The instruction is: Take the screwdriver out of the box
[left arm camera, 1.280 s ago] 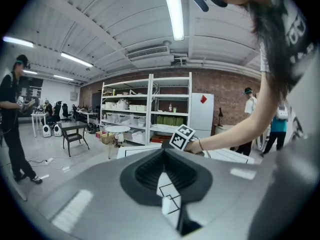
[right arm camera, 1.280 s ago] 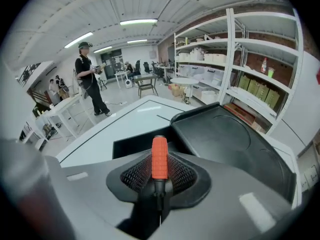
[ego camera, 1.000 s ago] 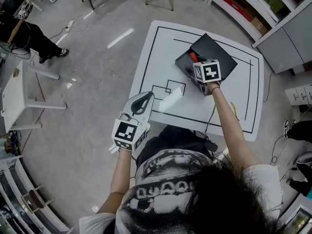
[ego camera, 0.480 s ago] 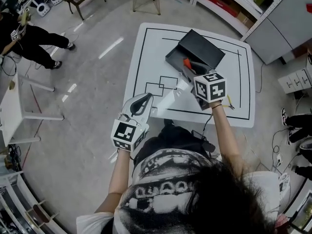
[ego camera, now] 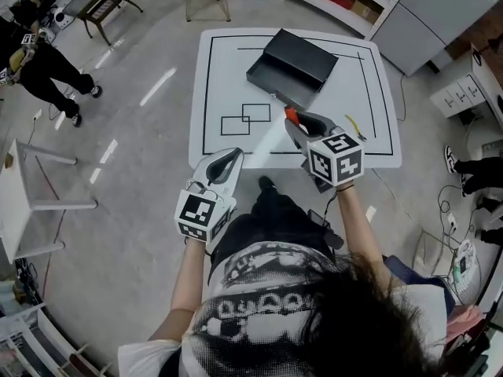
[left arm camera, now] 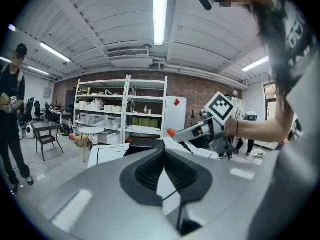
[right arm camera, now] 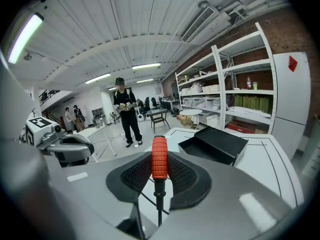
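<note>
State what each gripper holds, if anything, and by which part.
The right gripper holds the screwdriver by its red handle, clamped between the pads. The left gripper holds nothing; its jaws are shut.

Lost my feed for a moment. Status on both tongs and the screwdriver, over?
Right tongs shut on screwdriver. Screwdriver out of the box, held over the near table edge. Left tongs shut, empty. Nothing seen in the way.
</note>
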